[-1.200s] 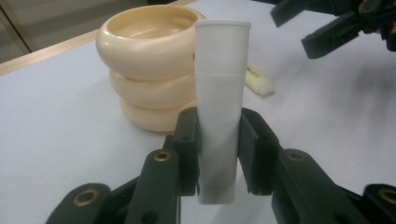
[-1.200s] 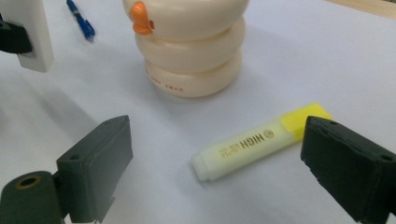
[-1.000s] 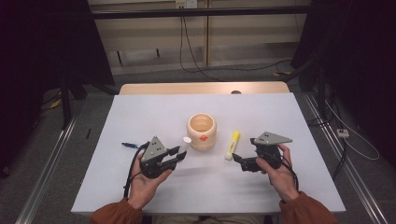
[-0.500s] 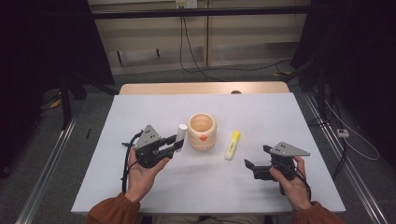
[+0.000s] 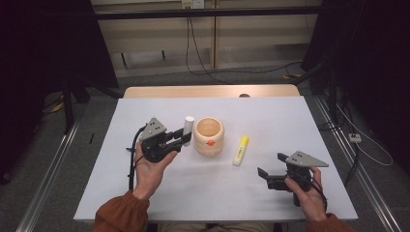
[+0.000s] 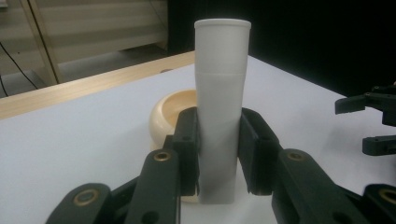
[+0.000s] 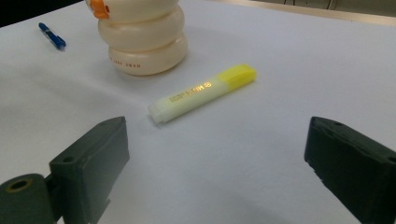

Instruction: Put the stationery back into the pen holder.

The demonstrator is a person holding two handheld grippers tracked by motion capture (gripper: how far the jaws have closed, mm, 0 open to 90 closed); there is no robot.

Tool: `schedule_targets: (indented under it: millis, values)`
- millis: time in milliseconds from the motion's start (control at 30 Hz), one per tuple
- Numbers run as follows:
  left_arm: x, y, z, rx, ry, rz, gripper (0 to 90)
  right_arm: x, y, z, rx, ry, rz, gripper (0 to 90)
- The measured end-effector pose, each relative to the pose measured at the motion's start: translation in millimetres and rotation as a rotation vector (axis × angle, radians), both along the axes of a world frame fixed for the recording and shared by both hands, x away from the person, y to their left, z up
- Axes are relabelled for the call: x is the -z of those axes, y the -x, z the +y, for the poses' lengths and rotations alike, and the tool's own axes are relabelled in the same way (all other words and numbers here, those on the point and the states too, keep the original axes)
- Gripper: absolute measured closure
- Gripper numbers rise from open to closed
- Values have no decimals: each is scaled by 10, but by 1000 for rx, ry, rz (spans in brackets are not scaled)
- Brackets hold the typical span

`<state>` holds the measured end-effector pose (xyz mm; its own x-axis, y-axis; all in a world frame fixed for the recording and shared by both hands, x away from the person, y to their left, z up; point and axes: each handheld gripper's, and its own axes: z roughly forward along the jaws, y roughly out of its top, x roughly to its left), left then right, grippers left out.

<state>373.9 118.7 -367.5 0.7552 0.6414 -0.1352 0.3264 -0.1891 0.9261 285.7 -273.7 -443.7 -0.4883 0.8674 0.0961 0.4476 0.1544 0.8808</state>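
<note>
Left gripper [image 5: 180,137] clamps an upright white tube [image 5: 188,130] just beside the cream holder [image 5: 209,136], mid-table; right gripper [image 5: 271,166], jaws apart and empty, sits near the table's right front corner, yellow highlighter [image 5: 240,150] nearby.

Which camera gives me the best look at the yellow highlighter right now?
The right gripper view: the highlighter lies close ahead of the open fingers, flat on the table, its printed lettering and yellow cap plain to see. The high view shows it small, to the right of the round holder.
</note>
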Motion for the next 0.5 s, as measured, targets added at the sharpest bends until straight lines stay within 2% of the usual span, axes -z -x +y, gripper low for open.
schedule_targets:
  millis: [133,200,500]
  values:
    - [-19,-65,-49,16,-25,0,708,24,-8,-1,-11,9,15,53]
    - [-42,-90,-67,2,-38,-21,708,26,-9,1,-16,7,18,53]
    - [-149,-225,-209,-8,-30,-52,708,32,-4,2,-25,14,17,55]
